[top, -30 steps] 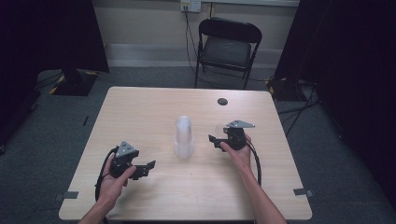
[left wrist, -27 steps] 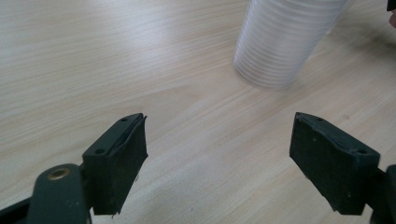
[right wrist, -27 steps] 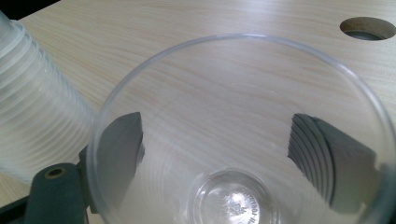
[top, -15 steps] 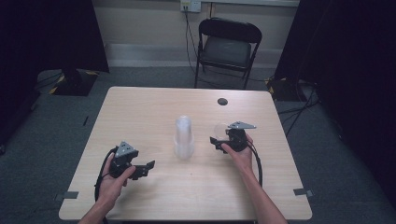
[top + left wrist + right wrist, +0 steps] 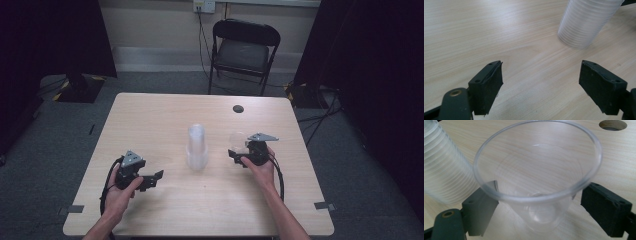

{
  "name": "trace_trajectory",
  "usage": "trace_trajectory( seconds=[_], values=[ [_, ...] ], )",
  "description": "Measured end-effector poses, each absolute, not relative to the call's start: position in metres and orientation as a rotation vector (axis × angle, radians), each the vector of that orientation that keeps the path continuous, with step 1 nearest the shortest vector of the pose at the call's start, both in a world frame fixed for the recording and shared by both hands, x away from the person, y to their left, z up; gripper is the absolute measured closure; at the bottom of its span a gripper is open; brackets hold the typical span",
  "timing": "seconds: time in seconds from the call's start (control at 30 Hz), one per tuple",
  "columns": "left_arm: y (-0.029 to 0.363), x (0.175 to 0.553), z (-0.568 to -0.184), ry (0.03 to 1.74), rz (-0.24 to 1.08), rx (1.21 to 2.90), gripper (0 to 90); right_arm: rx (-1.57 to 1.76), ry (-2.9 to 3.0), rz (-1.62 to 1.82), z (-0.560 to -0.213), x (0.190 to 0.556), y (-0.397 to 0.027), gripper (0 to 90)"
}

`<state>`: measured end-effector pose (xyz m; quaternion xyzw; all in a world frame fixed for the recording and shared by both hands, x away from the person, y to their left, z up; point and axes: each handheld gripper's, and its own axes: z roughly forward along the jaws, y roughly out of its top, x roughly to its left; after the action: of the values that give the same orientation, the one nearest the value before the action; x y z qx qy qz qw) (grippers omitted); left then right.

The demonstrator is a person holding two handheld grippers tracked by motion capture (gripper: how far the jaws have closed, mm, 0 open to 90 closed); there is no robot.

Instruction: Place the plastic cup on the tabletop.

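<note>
A tall stack of clear plastic cups [image 5: 197,147] stands upright at the table's middle; it also shows as the stack [image 5: 586,22] and the stack [image 5: 444,170]. Right of it, a single clear cup [image 5: 237,141] stands upright on the wood. My right gripper [image 5: 236,156] has its jaws on either side of this cup [image 5: 536,182]. They have just been opening and stand wide, the right pad clear of the cup's wall. My left gripper [image 5: 154,179] rests at the front left, open [image 5: 540,82], with bare table between its jaws.
The light wooden table [image 5: 150,115] has a round cable hole [image 5: 238,108] at its back right, seen too as the hole [image 5: 612,125]. A black folding chair [image 5: 245,50] stands behind the table. Dark curtains hang on both sides.
The right gripper has edged slightly to the right beside the stack. The left hand and the stack have kept still.
</note>
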<state>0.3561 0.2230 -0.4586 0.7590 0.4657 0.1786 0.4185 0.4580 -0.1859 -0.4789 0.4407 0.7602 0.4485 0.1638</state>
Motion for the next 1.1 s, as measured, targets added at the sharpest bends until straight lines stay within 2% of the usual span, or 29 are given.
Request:
trace_trajectory(
  seconds=[0.5, 0.63, 1.1],
  values=[
    [0.225, 0.356, -0.455, 1.179, 0.502, 1.908, 18.9, 1.247, 2.170, 1.271, -0.464, 0.430, -0.209, 15.0],
    [0.222, 0.352, -0.453, 1.144, 0.544, 1.958, 18.9, 1.253, 2.186, 1.266, -0.460, 0.422, -0.216, 16.0],
    [0.239, 0.342, -0.458, 1.179, 0.539, 1.964, 18.9, 1.268, 2.169, 1.284, -0.446, 0.380, -0.238, 16.8]
  ],
)
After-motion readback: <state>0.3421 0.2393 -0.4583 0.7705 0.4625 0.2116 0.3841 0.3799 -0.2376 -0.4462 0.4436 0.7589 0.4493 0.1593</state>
